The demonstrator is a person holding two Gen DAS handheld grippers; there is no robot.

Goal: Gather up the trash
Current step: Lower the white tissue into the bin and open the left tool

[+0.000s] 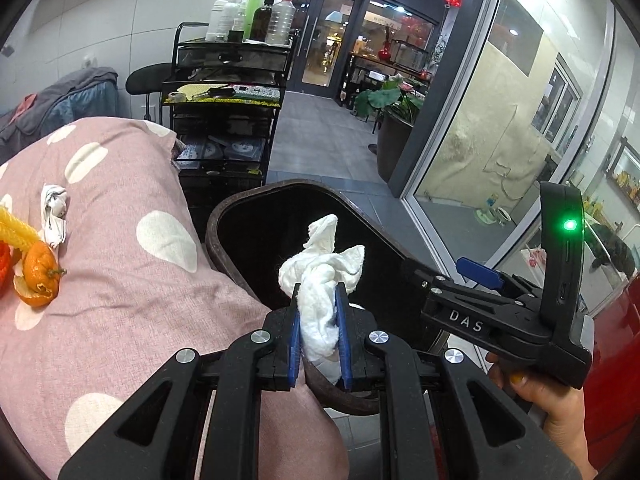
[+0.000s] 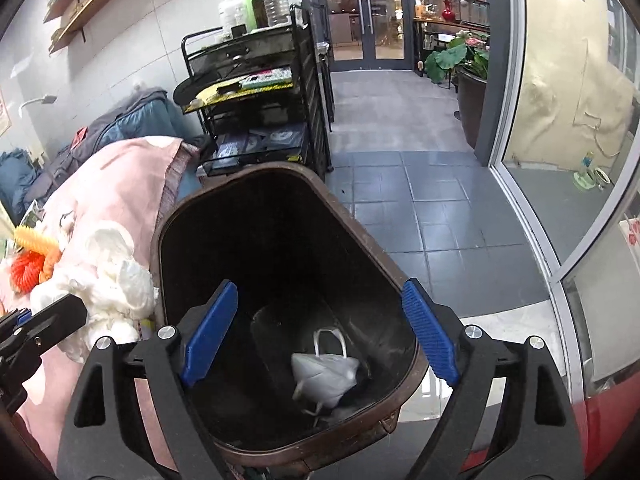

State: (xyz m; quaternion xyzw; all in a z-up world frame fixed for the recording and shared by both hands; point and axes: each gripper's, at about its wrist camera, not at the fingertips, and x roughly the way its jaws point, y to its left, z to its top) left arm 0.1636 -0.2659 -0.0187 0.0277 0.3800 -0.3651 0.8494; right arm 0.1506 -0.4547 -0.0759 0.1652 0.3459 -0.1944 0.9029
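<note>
My left gripper (image 1: pixel 319 294) is shut on a crumpled white tissue (image 1: pixel 326 264), holding it just over the near rim of a dark brown trash bin (image 1: pixel 224 210). In the right wrist view the same tissue (image 2: pixel 120 280) hangs at the bin's left edge. My right gripper (image 2: pixel 319 284) stands open above the bin (image 2: pixel 168 216) with nothing between its blue pads. A white face mask (image 2: pixel 324 372) lies on the bin's bottom. On the pink dotted bedding (image 1: pixel 132 280) to the left lie an orange peel (image 1: pixel 38 276) and a crumpled paper (image 1: pixel 54 208).
A black trolley (image 1: pixel 224 92) with bottles on top stands behind the bin. Grey tiled floor (image 2: pixel 400 184) stretches to glass doors. A glass wall (image 2: pixel 560 140) runs along the right, with a large potted plant (image 1: pixel 394 120) near it. Yellow and red toys (image 2: pixel 32 256) lie on the bedding.
</note>
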